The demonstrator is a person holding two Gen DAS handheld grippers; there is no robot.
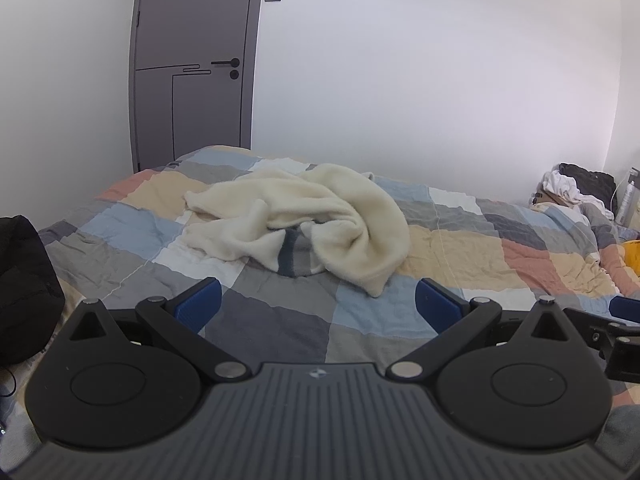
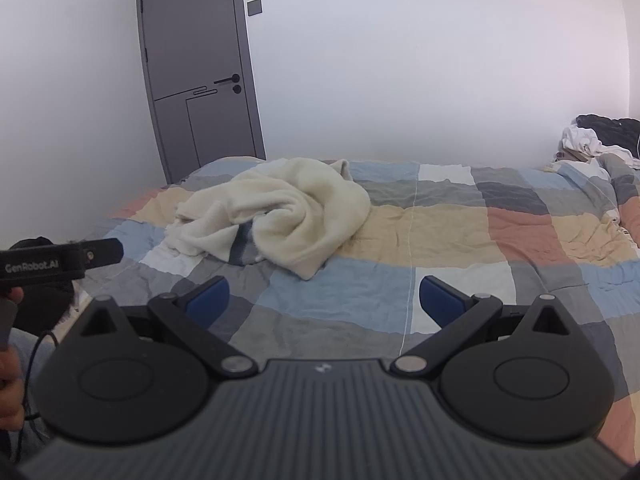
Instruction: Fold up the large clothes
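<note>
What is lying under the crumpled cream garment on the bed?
The cream garment lies on the patchwork quilt. A grey and blue striped fabric shows in a gap beneath its folds. Anything else under it is covered.

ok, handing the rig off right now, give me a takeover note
Left tongs: open, empty, hovering over the quilt.
Right tongs: open, empty, alongside.
Cream garment: crumpled in a heap mid-bed, ahead of both tongs, untouched.
Done: nothing folded.
Left: probably pick up the garment, spread it flat, then fold it.
</note>
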